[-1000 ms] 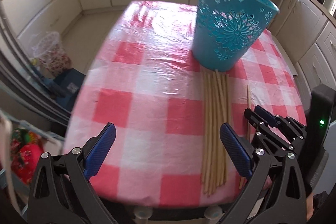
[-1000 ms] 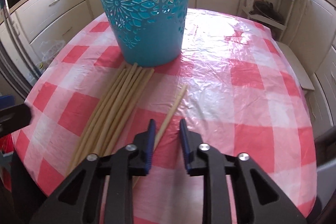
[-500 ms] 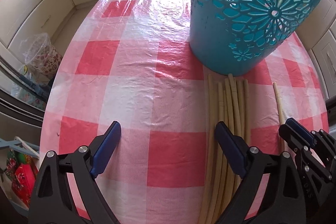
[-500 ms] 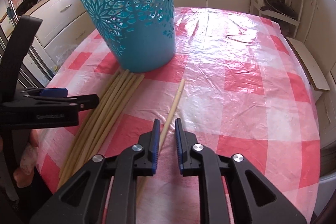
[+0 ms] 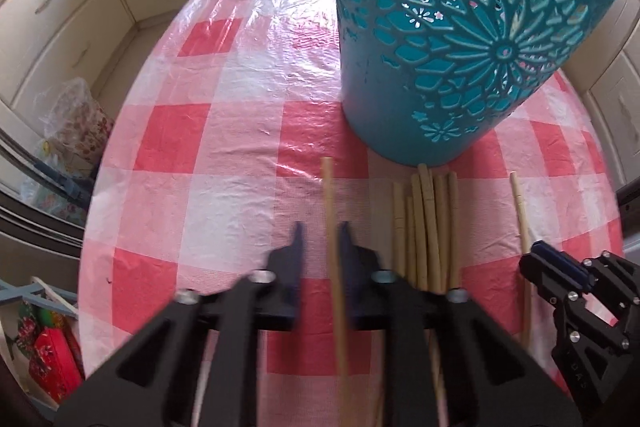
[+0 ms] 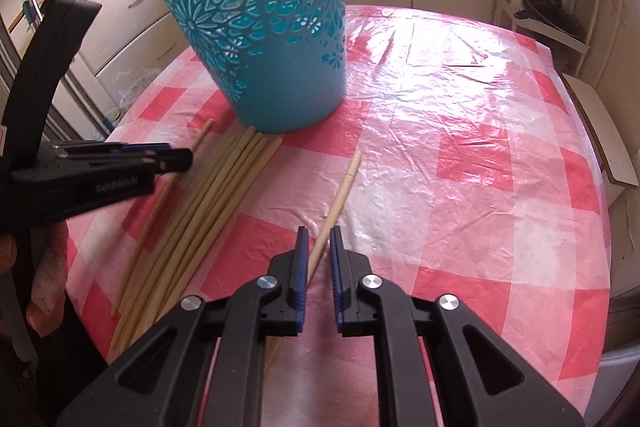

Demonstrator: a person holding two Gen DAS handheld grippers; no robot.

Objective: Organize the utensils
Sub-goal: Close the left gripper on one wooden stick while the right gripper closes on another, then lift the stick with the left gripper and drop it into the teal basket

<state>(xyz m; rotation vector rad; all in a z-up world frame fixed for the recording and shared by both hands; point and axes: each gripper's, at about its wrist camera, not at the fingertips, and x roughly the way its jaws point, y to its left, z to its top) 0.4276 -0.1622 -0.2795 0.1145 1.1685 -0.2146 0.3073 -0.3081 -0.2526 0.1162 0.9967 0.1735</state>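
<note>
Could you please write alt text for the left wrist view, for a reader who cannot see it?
The left gripper is shut on a single chopstick on a red-checked tablecloth. A bundle of chopsticks lies to its right, below an upright blue basket; the right gripper grips another stick.

Both tools point steeply down, left tool (image 5: 320, 239) and right tool (image 6: 318, 243) nearly closed.
</note>
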